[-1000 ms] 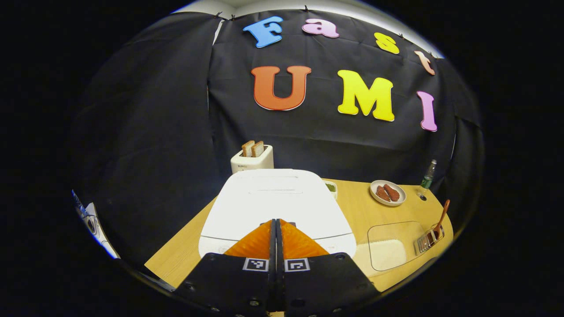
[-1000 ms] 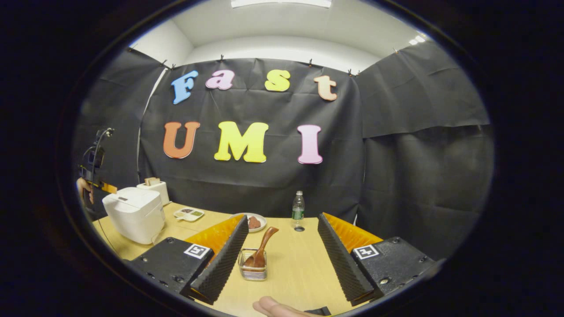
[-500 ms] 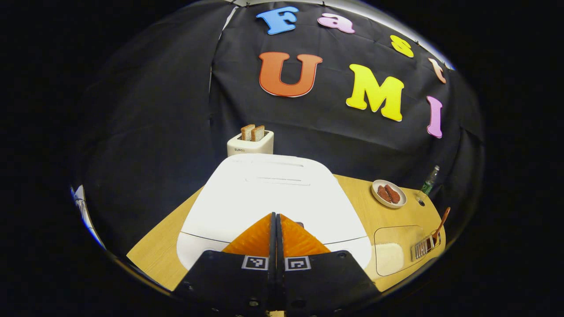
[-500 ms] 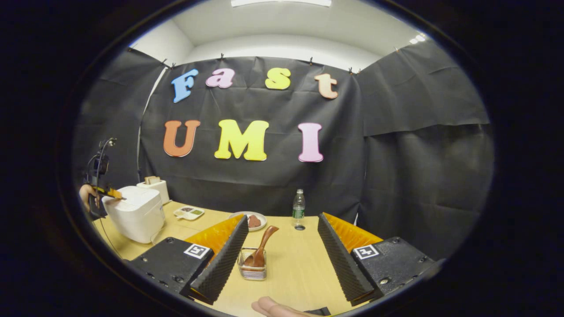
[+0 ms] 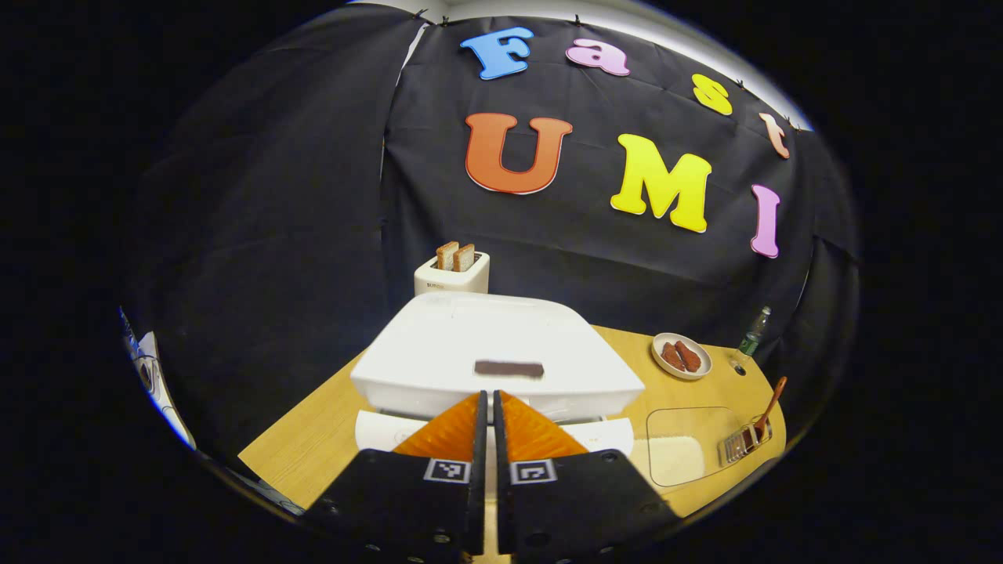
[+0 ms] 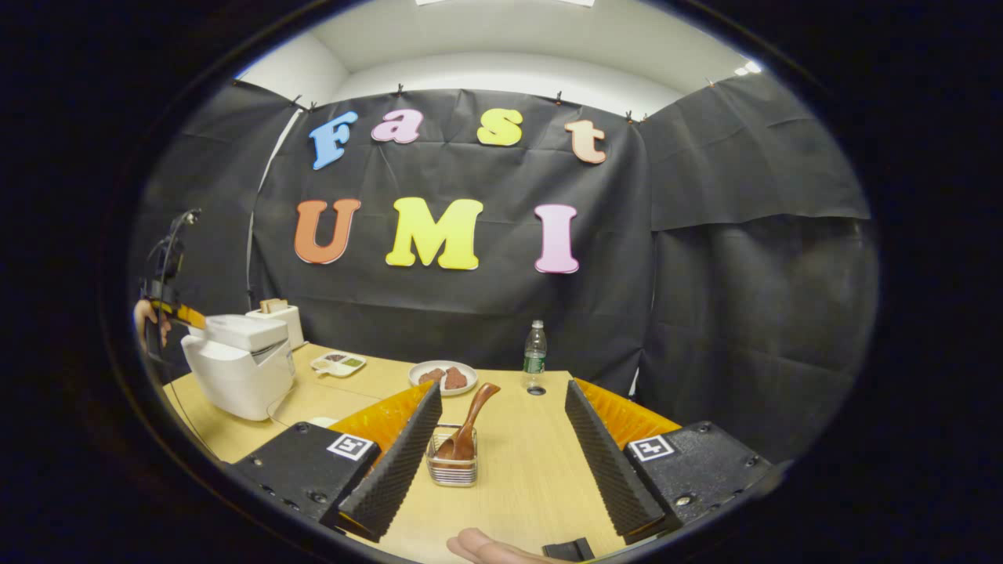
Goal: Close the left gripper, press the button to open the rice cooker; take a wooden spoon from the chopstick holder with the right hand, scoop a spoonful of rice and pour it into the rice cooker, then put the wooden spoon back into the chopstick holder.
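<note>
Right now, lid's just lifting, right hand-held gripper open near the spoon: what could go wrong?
1. The rice cooker lid is only partly raised, with the shut left hand-held gripper right under its front edge; the lid may catch on it.
2. The wooden spoon leans in a small chopstick holder; a slanted pull by the right hand-held gripper may tip it.
</note>
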